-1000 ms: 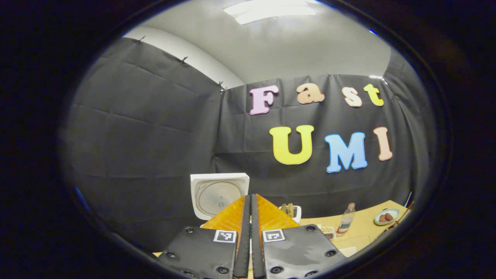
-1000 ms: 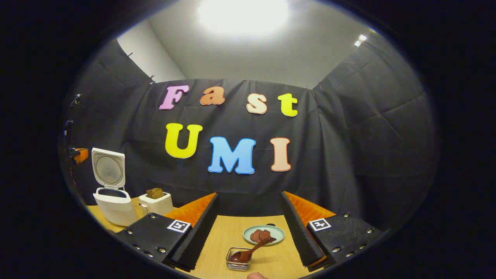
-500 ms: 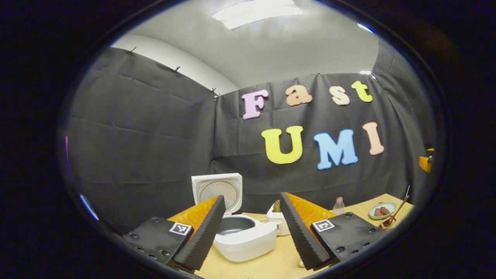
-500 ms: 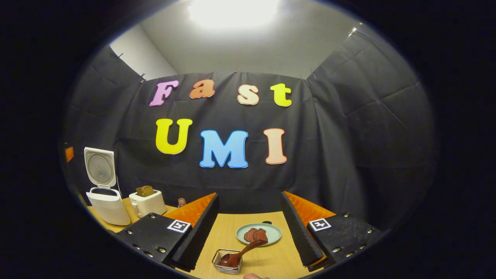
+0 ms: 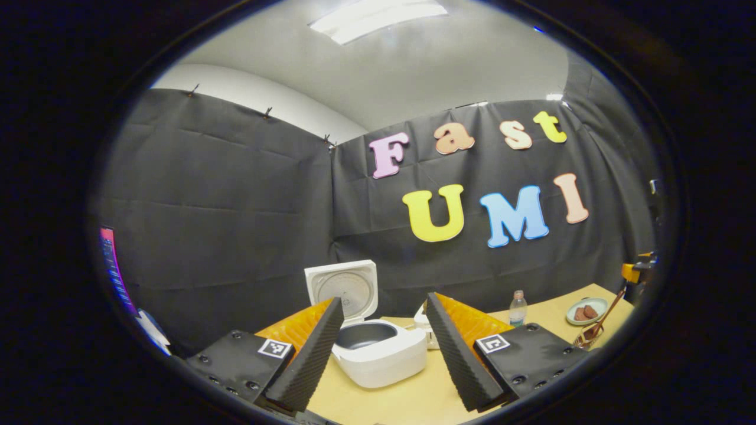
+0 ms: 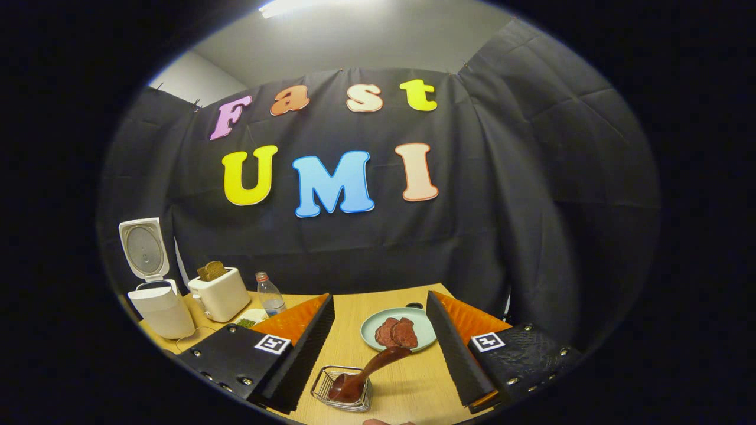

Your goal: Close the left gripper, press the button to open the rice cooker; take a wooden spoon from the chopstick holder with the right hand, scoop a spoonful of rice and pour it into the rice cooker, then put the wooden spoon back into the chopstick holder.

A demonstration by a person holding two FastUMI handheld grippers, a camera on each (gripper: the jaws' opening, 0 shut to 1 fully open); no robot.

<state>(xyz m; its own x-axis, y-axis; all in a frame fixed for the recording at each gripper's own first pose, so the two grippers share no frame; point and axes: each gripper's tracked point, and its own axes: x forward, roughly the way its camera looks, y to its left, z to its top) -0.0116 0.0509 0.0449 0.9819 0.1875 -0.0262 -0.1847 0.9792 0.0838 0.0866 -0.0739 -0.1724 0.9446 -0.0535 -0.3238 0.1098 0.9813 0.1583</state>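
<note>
The left claw's finger (image 5: 458,354) hides most of the toaster (image 5: 423,323) behind it.

Lighting: one ceiling light panel (image 5: 378,15) overhead, even white, blown out to glare in the left gripper view; its edge (image 6: 289,6) glows at the top of the right gripper view.
Ceiling: pale grey, brightest near the panel.
Cloth walls: dim, matte, creases faintly lit.
Worktop (image 6: 354,330): evenly lit, warm tan, soft short shadows under the objects.
Sharpness: centre crisp; no motion blur.
Distortion: strong fisheye bowing, straight lines curved, objects squeezed and darkened towards the rim.
</note>
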